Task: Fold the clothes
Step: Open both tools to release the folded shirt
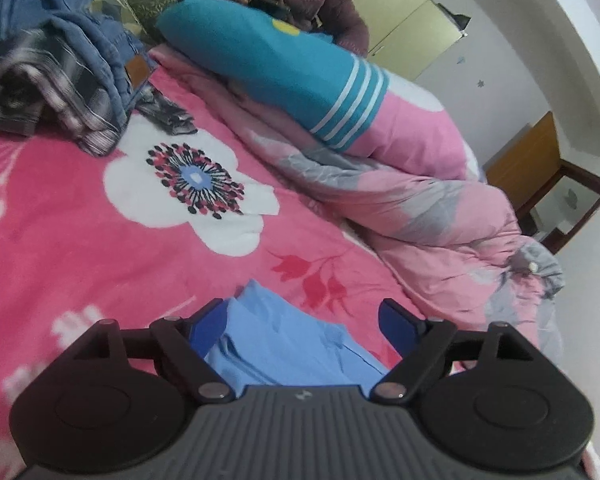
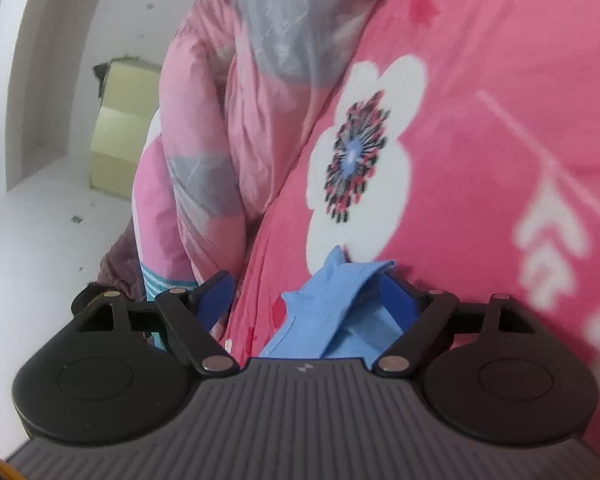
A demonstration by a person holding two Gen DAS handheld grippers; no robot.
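Both tongs spread open: left tongs point(image 1: 304, 320) and right tongs point(image 2: 308, 296) straddle the light blue garment point(image 1: 284, 344) on the bed point(image 1: 80, 240). Fold stage unclear. Unfolded pile point(image 1: 56, 76) at 10 o'clock.

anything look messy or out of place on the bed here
Yes: at the far left a jeans and plaid pile lies crumpled, unfolded. The pink quilt is bunched along the bed's edge. The light blue garment sits between both open grippers, rumpled.

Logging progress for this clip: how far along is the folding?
Done: nothing visibly folded. In hand: the light blue garment lies between the spread fingers of the left gripper and the right gripper, neither clamped. Left: the jeans and plaid pile at the far side of the pink bedspread.
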